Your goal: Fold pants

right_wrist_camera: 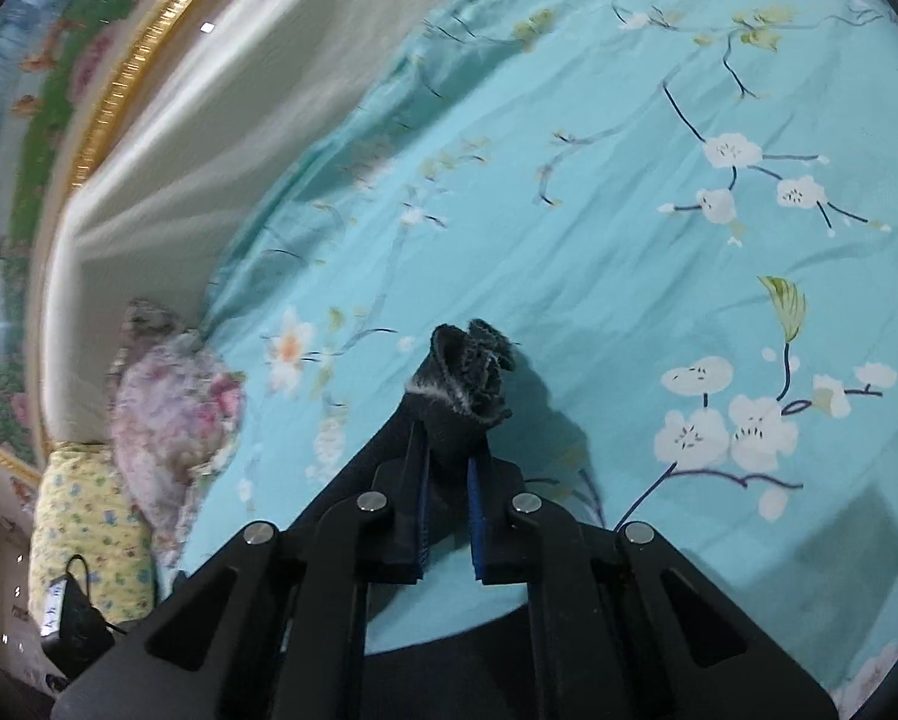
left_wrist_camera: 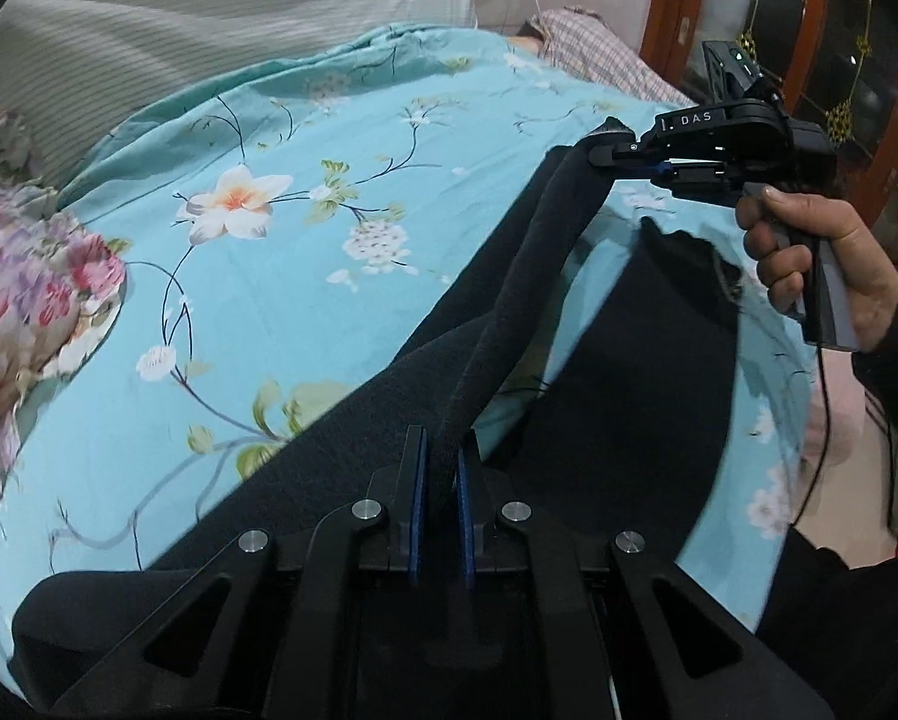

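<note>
A: Where are the pants [left_wrist_camera: 425, 396] right now?

B: They're dark pants lying across the turquoise flowered bedsheet [left_wrist_camera: 305, 276], with one edge lifted off it. That raised edge runs like a band from your left gripper [left_wrist_camera: 443, 468], near the camera, up to your right gripper [left_wrist_camera: 605, 150] at the far right.

A: What are my tongs doing?

B: Both pinch the fabric. Your left gripper's blue pads [left_wrist_camera: 414, 516] press a fold of cloth between them. In the right wrist view your right gripper [right_wrist_camera: 449, 468] clamps a bunched end of the pants [right_wrist_camera: 467, 378], which sticks out past the fingertips.

A: And around that?

B: Your right hand [left_wrist_camera: 821, 264] grips the handle. A pink flowered quilt [left_wrist_camera: 29, 288] lies at the left, and a white covered headboard [left_wrist_camera: 179, 30] stands at the far side.
</note>
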Demonstrator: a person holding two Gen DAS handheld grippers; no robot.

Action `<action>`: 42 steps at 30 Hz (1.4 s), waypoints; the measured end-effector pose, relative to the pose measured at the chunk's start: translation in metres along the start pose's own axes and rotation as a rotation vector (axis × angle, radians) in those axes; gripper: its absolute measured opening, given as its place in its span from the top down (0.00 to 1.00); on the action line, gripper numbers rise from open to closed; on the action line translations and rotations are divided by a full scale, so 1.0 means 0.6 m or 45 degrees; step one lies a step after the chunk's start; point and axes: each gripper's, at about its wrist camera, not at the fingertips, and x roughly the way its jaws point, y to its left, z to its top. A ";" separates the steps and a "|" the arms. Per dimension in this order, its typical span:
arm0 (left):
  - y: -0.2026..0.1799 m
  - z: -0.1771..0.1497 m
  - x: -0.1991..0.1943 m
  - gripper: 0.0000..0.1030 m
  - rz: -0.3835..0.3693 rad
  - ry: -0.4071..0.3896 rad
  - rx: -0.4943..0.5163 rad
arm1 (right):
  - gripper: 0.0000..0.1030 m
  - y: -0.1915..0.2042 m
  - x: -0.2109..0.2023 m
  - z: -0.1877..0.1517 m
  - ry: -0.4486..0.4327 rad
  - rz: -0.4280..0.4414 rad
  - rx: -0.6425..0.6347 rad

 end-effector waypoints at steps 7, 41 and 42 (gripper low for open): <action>-0.042 -0.038 -0.047 0.93 0.001 -0.064 -0.084 | 0.89 0.001 -0.062 -0.030 -0.016 0.084 -0.054; -0.123 -0.171 -0.002 0.67 -0.019 0.054 -0.253 | 0.56 -0.068 -0.162 -0.149 -0.074 -0.133 -0.030; -0.120 -0.175 -0.007 0.66 -0.016 0.049 -0.272 | 0.55 -0.061 -0.169 -0.150 -0.095 -0.142 -0.049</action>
